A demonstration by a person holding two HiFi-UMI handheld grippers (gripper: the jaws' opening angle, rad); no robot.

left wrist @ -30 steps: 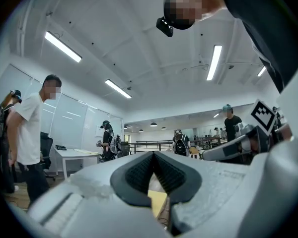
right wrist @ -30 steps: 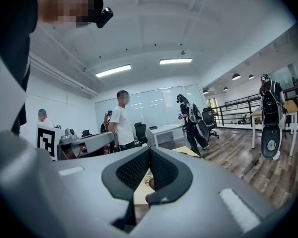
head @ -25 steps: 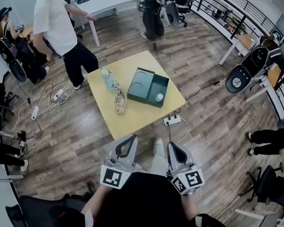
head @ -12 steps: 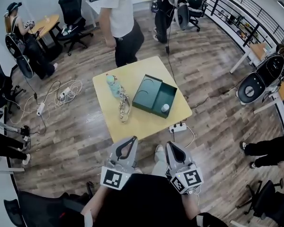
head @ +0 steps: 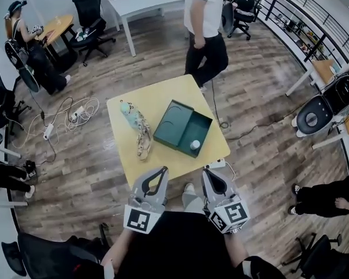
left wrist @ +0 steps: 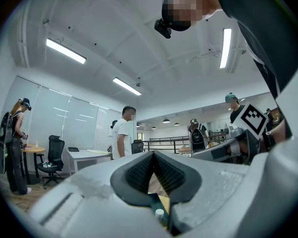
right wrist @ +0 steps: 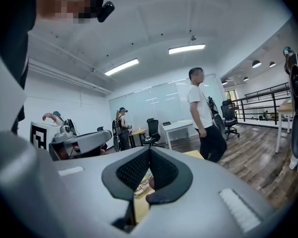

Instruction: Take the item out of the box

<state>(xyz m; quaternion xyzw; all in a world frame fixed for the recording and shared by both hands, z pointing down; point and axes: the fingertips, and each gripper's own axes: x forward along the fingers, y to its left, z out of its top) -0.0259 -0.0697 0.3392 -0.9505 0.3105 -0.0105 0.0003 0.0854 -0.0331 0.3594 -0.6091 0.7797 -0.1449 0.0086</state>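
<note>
A: White item [head: 195, 145] in the box [head: 175, 124]?
B: Too small to identify.
A: Worktop [left wrist: 165, 204], left tool view?
B: Mostly hidden behind left tool [left wrist: 152, 155], only a sliver shows. Head view: standing person [head: 205, 7], head cut off by top edge.

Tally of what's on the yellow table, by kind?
green box: 1
white item, in the box: 1
teal bottle: 1
beige patterned thing: 1
Total: 4

A teal bottle [head: 126, 110] sits by what may be a sandal [head: 143, 141] on the table [head: 157, 97]
</note>
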